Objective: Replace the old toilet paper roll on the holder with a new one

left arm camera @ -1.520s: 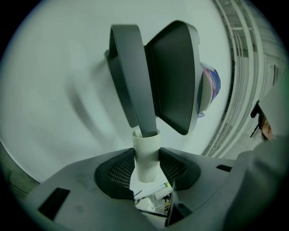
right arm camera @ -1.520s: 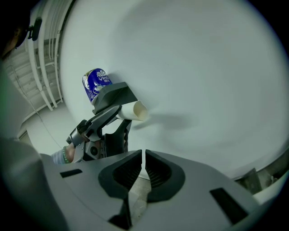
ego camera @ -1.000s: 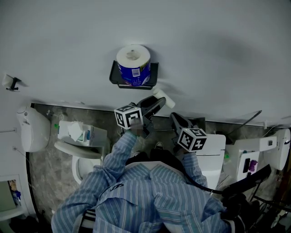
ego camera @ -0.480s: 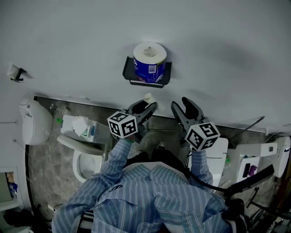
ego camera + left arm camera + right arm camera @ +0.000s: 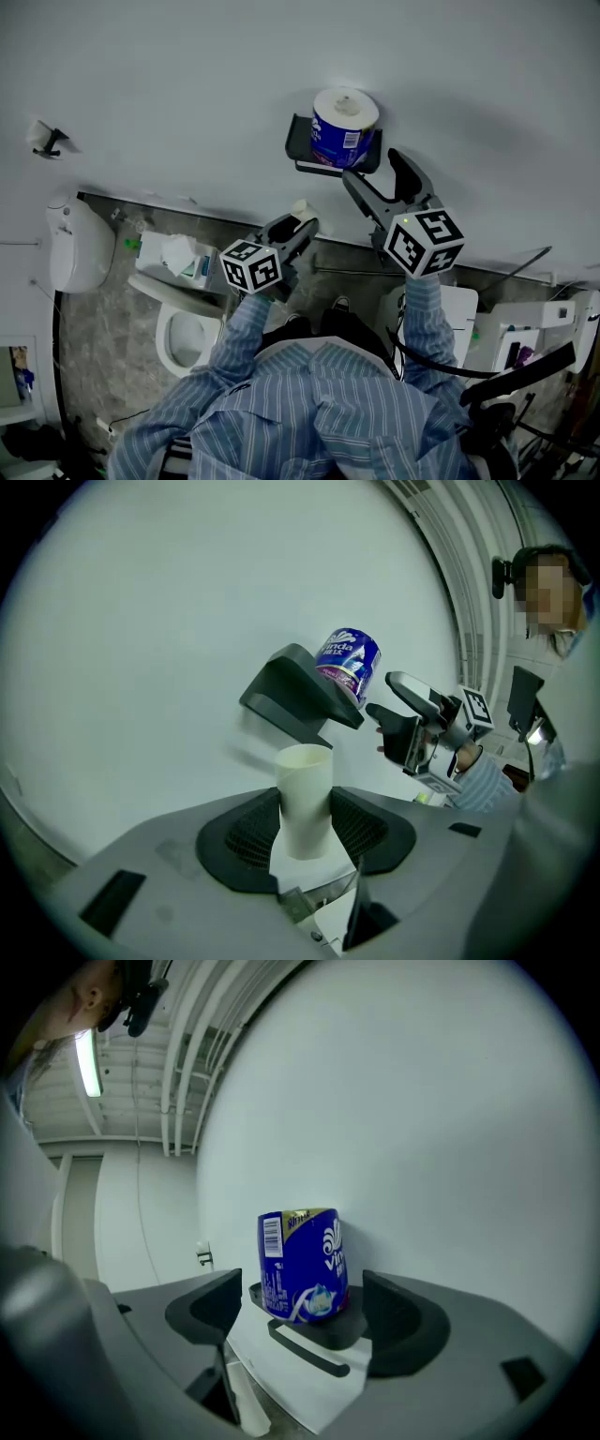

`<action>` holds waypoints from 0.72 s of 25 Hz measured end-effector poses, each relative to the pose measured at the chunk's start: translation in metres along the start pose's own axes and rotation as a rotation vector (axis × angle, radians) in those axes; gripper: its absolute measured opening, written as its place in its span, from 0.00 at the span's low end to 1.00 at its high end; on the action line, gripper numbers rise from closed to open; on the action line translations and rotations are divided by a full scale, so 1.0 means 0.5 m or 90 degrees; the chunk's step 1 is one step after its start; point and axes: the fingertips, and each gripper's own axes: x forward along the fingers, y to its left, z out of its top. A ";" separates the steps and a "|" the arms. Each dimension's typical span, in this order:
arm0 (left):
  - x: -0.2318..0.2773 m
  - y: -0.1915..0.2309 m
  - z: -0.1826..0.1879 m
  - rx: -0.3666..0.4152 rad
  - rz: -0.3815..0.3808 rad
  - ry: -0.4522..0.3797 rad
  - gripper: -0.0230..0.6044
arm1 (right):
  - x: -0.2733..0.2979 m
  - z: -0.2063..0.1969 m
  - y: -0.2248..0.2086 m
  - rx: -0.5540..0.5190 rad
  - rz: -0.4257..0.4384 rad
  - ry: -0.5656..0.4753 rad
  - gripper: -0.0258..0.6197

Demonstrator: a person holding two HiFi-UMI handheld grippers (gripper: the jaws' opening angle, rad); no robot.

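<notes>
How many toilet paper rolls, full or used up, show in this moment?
2. A blue-wrapped roll stands on the wall holder; an empty cardboard tube is gripped in the left gripper. Others may be out of sight.

Tissue box (image 5: 178, 258) at toilet (image 5: 161, 328) wall end; small hook (image 5: 49, 141) on wall, far left

The head view looks steeply down; both gripper views face the shared holder (image 5: 298, 142) nearby.
</notes>
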 end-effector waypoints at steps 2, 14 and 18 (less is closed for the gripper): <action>-0.015 0.007 0.001 -0.001 0.002 0.001 0.31 | 0.023 0.019 0.007 -0.003 -0.004 0.008 0.64; -0.084 0.041 0.005 0.002 0.029 -0.001 0.31 | 0.114 0.060 0.005 -0.038 -0.032 0.058 0.66; -0.092 0.045 0.004 0.002 0.031 -0.002 0.31 | 0.116 0.058 0.003 -0.035 -0.030 0.067 0.68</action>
